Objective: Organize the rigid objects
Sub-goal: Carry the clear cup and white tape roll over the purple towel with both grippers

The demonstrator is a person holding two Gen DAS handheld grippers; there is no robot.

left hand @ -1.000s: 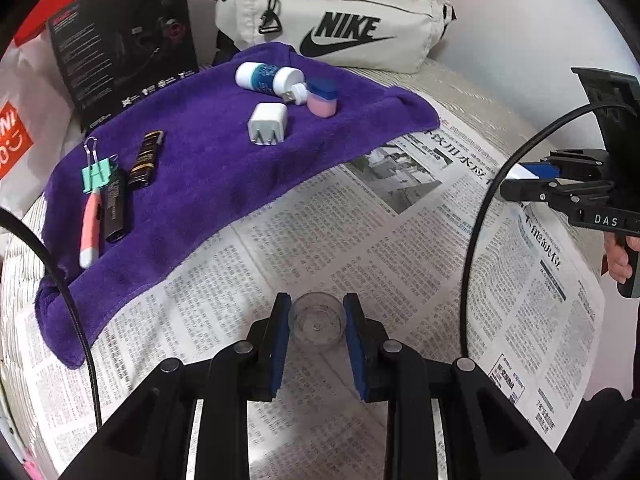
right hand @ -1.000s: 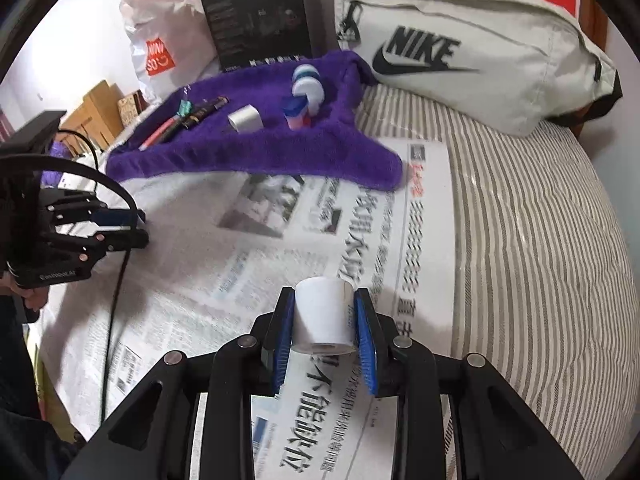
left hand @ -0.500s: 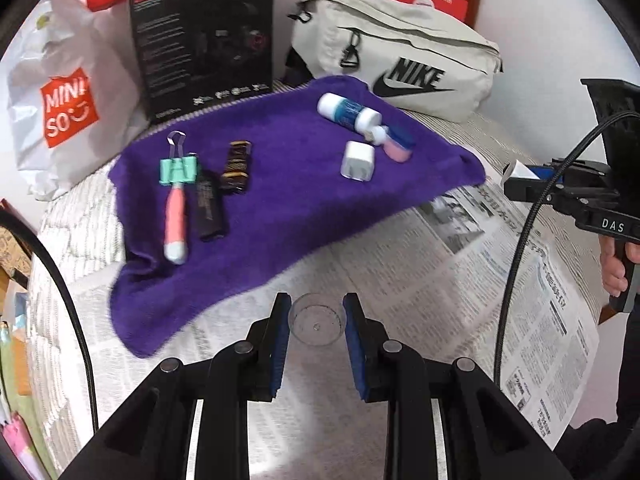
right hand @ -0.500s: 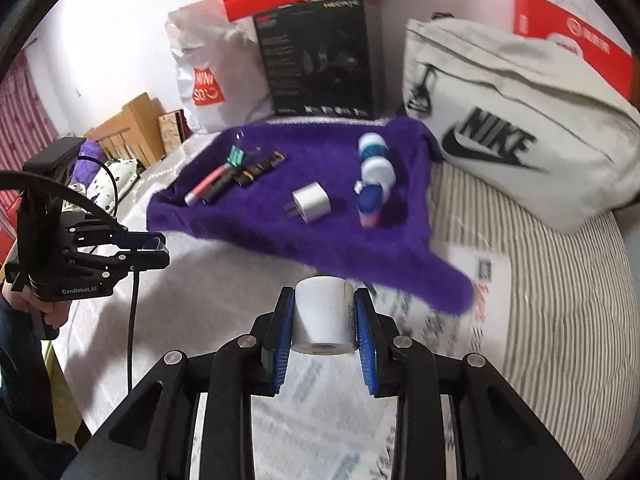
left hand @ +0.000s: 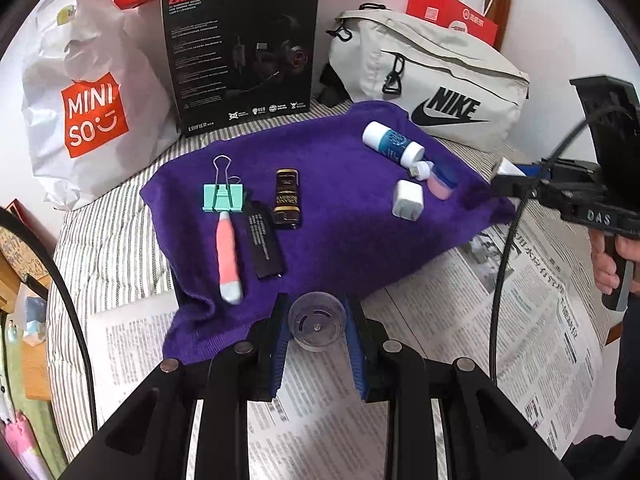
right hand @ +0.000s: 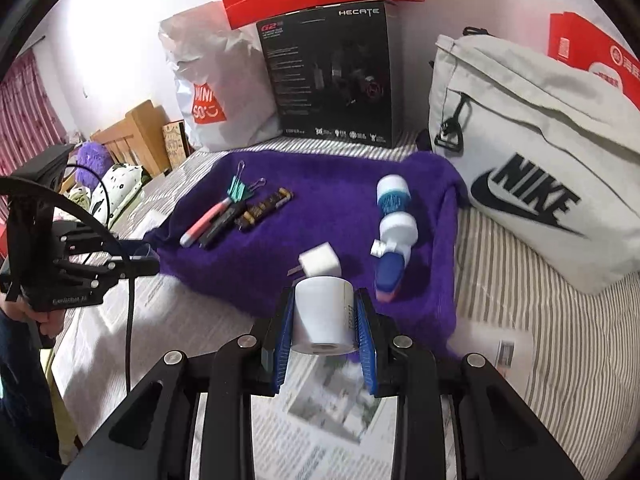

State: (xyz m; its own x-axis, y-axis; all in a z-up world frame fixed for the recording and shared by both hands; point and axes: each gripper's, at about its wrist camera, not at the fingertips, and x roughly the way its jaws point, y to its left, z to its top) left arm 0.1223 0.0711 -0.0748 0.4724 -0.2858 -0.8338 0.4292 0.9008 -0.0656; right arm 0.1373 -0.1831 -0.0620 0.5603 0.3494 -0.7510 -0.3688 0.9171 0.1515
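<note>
My left gripper is shut on a small clear plastic cup, held above the near edge of a purple towel. My right gripper is shut on a white paper roll, held above the towel's near edge. On the towel lie a green binder clip, a pink pen, a black stick, a dark brown tube, a white charger, a blue-and-white bottle and a small blue-and-pink case.
Newspaper covers the striped bed in front of the towel. Behind the towel stand a white Miniso bag, a black headset box and a grey Nike bag. The right gripper shows at the right in the left wrist view.
Both grippers have risen and moved forward from over the newspaper toward the towel, each still holding its object. The towel now fills the middle of both views.
</note>
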